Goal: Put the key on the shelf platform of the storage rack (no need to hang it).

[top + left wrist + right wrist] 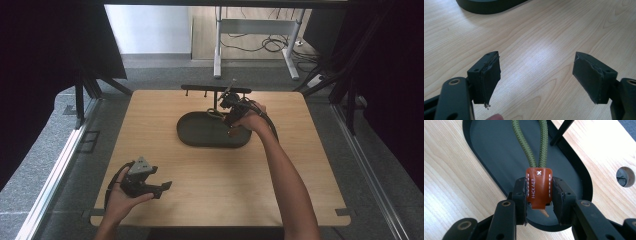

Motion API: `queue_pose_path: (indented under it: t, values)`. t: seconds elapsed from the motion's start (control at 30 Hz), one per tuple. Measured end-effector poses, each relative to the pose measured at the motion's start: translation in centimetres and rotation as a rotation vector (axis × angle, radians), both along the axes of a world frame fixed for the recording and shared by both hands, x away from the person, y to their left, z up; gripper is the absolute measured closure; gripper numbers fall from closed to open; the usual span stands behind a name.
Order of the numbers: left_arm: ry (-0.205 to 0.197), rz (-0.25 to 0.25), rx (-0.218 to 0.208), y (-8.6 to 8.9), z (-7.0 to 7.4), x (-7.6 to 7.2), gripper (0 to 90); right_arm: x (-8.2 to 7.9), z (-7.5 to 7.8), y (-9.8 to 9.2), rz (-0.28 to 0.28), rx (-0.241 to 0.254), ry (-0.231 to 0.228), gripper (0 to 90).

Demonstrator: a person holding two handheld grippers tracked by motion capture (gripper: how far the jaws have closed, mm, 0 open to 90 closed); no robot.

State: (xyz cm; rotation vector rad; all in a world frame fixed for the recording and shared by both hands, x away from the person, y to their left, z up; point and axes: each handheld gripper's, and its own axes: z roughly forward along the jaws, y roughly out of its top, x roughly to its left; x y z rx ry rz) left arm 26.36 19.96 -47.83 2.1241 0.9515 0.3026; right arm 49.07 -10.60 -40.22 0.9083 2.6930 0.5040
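High view: left gripper (pixel 162 189) low over the near-left of the wooden bench (pixel 200 180), jaws spread; right gripper (pixel 231 111) at the far rim of the dark oval tray (pixel 200 137), beside a black rack (pixel 215 90).
Left gripper view: jaws wide apart, nothing between them, bare bench below; tray edge (pixel 489 6) at top.
Right gripper view: jaws pinching an orange leather tab (pixel 539 187) with white stitching; green cord loop (pixel 534 142) running up from the tab, above the tray (pixel 489 150).

Orange-brown leather tab (pixel 539 188) with white stitching, olive-green braided cord (pixel 532 145), matte black oval tray (pixel 494 147), pale wood-grain table (pixel 544 45).
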Motion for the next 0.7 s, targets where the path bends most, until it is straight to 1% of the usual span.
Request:
queue_pose_path:
  t: [0.1, 0.2, 0.3, 0.33, 0.4, 0.43, 0.5, 0.6, 0.63, 0.7]
  values:
    - [0.001, 0.001, -0.002, 0.0, 0.0, 0.0, 22.7, 0.1, -0.4, -0.1, 0.0, -0.003, 0.0, 66.8]
    - [0.003, 0.001, 0.0, -0.1, -0.1, 0.0, 22.7, 0.3, -1.2, -0.1, -0.003, -0.005, 0.002, 66.7]
    - [0.003, -0.002, 0.003, -0.1, -0.1, 0.0, 22.7, 0.4, -1.6, -0.1, 0.0, -0.005, 0.002, 66.6]
    - [0.003, -0.002, 0.004, -0.1, -0.1, 0.0, 22.7, 0.5, -2.0, -0.1, 0.0, -0.006, 0.004, 66.5]
    - [0.004, -0.002, 0.004, -0.1, -0.1, 0.0, 22.6, 0.5, -2.2, -0.1, -0.004, -0.008, 0.003, 66.5]
    - [0.004, -0.002, 0.005, -0.1, -0.1, 0.1, 22.7, 0.5, -2.6, -0.1, -0.002, -0.009, 0.004, 66.4]
    - [0.004, -0.002, 0.005, -0.1, -0.1, 0.1, 22.6, 0.5, -2.7, -0.1, -0.001, -0.008, 0.005, 66.4]
    - [0.004, -0.004, 0.006, -0.1, -0.1, 0.0, 22.6, 0.5, -3.3, 0.0, -0.006, -0.014, 0.023, 66.1]
    - [0.004, -0.004, 0.007, -0.1, -0.1, 0.0, 22.6, 0.5, -3.4, -0.1, 0.004, -0.012, 0.021, 66.1]
    - [0.004, -0.005, 0.008, -0.1, -0.1, 0.0, 22.6, 0.5, -3.6, 0.0, 0.0, -0.01, 0.022, 66.0]
